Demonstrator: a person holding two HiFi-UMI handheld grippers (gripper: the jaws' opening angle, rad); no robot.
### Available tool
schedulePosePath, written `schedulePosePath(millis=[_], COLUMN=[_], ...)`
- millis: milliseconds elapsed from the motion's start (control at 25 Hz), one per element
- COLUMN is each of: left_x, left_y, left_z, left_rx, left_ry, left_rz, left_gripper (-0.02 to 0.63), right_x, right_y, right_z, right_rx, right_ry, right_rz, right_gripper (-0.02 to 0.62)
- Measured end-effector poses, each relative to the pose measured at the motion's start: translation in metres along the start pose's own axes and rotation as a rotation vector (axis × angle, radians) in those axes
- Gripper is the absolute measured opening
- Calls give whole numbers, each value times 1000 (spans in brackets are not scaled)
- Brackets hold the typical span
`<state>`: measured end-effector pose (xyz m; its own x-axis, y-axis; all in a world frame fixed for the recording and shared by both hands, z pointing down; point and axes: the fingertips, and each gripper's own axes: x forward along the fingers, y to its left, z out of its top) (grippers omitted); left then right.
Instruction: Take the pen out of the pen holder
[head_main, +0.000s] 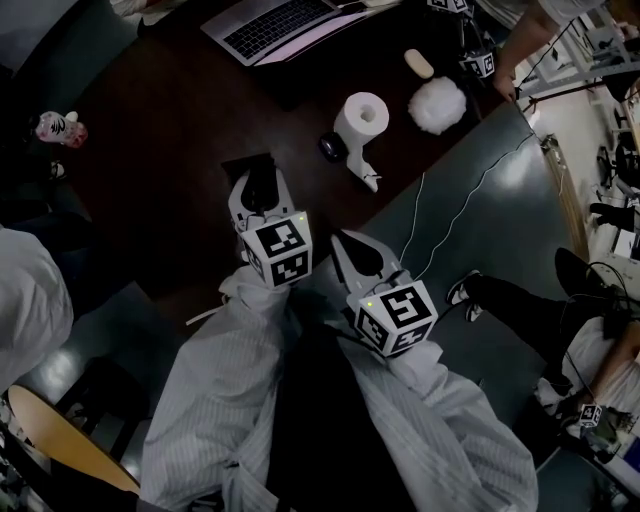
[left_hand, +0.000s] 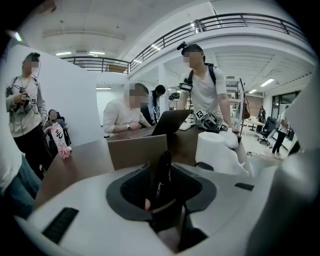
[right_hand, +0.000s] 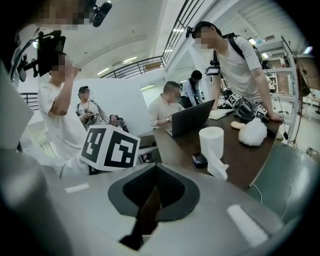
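A brown box-shaped pen holder (left_hand: 135, 150) stands on the dark table just beyond my left gripper (left_hand: 162, 167). In the head view only the dark top of the holder (head_main: 247, 164) shows past the left gripper (head_main: 262, 188). A black pen (left_hand: 161, 177) stands upright between the left jaws. The jaws sit apart on either side of it, and I see no pad pressing on it. My right gripper (right_hand: 156, 175) hangs beside the left one, nearer the table's edge, with its jaws together and nothing between them. It also shows in the head view, where the right gripper (head_main: 360, 255) sits to the right of the left one.
A paper towel roll (head_main: 361, 115) with a small dark object (head_main: 332, 147) beside it stands behind the holder. Farther back are a white fluffy thing (head_main: 437, 104) and a laptop (head_main: 276, 25). A pink bottle (head_main: 60, 128) sits at the far left. Several people stand or sit around the table.
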<state>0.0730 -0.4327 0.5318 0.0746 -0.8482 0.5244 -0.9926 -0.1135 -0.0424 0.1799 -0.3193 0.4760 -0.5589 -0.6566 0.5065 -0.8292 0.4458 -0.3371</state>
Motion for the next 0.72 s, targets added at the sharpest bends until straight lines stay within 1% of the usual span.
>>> schedulePosePath(millis=[160, 240, 360, 520, 720], left_x=[1, 0, -2, -8, -31], left_y=[-2, -3, -2, 1, 6], left_z=[-2, -2, -2, 0, 10], left_rx=[4, 9, 13, -10, -21], left_ry=[6, 6, 5, -3, -42], left_rz=[-8, -7, -15, -36, -61], left_gripper=[114, 74, 70, 64, 64], right_x=[0, -1, -3, -6, -8], right_y=[-1, -1, -2, -1, 6], right_z=[-1, -1, -2, -2, 7], right_rx=[3, 4, 6, 0, -19], right_ry=[-4, -5, -6, -12, -41], right_rz=[1, -1, -3, -3, 13], right_gripper=[2, 2, 2, 2, 2])
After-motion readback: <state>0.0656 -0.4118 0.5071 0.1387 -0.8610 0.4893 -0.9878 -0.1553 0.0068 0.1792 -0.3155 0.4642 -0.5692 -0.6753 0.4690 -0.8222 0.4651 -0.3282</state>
